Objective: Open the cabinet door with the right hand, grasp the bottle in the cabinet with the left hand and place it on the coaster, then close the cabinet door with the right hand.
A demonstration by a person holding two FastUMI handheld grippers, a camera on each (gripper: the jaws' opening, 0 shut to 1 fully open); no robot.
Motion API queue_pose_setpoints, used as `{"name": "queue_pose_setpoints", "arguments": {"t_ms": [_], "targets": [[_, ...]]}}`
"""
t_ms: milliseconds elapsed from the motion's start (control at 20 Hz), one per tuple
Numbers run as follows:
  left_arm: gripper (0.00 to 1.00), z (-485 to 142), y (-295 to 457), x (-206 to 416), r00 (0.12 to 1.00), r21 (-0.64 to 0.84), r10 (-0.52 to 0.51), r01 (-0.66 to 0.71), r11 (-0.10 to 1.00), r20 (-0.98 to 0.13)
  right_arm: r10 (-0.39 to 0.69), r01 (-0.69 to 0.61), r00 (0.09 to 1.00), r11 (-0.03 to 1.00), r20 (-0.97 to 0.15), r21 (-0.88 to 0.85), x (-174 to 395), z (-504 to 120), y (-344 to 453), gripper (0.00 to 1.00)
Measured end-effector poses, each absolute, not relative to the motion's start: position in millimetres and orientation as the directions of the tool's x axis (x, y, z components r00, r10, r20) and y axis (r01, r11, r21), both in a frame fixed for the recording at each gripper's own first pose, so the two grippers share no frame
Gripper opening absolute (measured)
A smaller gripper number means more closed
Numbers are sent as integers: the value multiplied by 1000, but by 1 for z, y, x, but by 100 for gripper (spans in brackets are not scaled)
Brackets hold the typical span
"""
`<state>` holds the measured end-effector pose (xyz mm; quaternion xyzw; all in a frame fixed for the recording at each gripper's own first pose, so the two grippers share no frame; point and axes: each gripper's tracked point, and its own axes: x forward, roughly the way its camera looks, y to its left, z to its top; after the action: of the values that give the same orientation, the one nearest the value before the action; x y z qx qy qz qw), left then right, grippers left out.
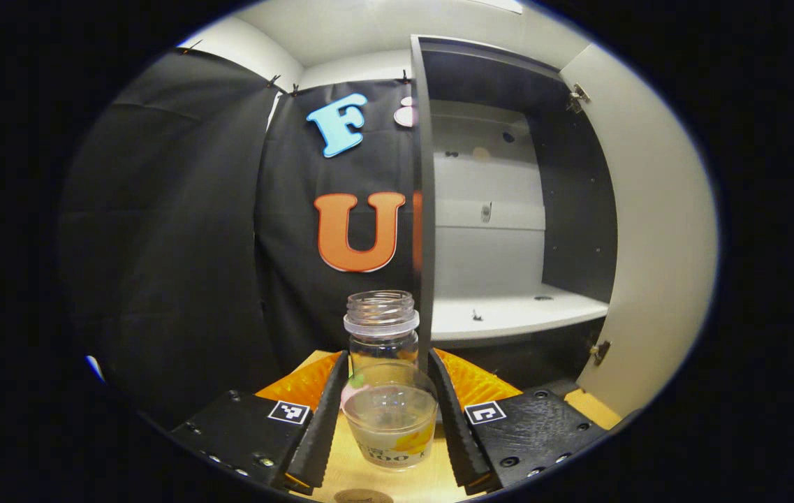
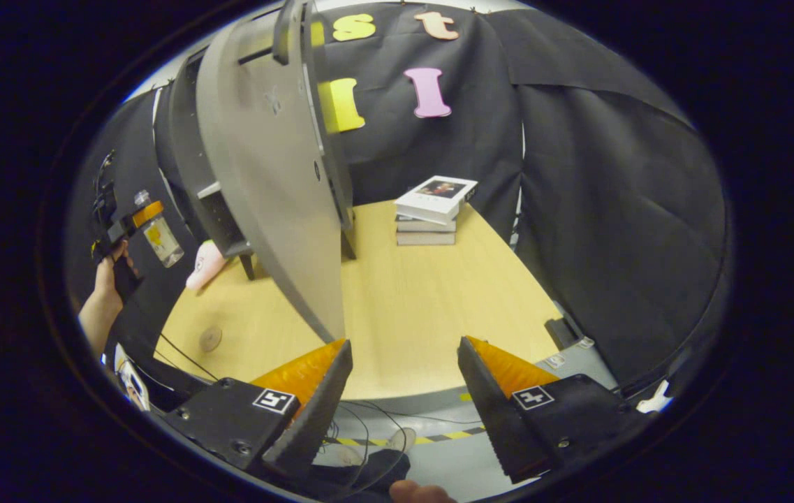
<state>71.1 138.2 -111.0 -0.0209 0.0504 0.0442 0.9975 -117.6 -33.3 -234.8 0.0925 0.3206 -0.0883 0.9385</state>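
A clear, capless bottle (image 1: 383, 391) with a printed label stands upright between the fingers of my left gripper (image 1: 386, 363), which is shut on it and holds it above the wooden table. The round coaster (image 1: 362, 497) lies just below it at the near edge. Behind the bottle the cabinet (image 1: 508, 314) stands with bare white shelves and its door (image 1: 648, 230) swung open to the right. In the right gripper view my right gripper (image 2: 403, 346) is open and holds nothing, near the free edge of the open door (image 2: 271, 175). At the far left there, the bottle (image 2: 158, 237) hangs in the left gripper (image 2: 124, 223) above the coaster (image 2: 210, 339).
A stack of books (image 2: 435, 209) lies at the back of the table (image 2: 424, 307). A pink object (image 2: 204, 265) rests by the cabinet's foot. A hand (image 2: 100, 300) holds the left gripper. Cables trail over the floor beneath the table's front edge.
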Motion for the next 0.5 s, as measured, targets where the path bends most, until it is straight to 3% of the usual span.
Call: {"name": "queue_pose_setpoints", "arguments": {"t_ms": [300,400,450,500], "targets": [[66,-202,170,50,991,-90,117,-123,988,-72,-179,236,627,971,-758,-34,-186,-348,-12,98],[65,-240,176,46,988,-95,129,-137,986,-90,-141,184,524,982,-840,-49,-218,-388,5,98],[66,-256,181,42,983,-85,148,-157,984,-106,-122,167,486,985,-865,-45,-231,-398,9,94],[66,-269,184,37,981,-74,162,-171,983,-110,-115,162,455,986,-883,-45,-240,-407,10,99]]}}
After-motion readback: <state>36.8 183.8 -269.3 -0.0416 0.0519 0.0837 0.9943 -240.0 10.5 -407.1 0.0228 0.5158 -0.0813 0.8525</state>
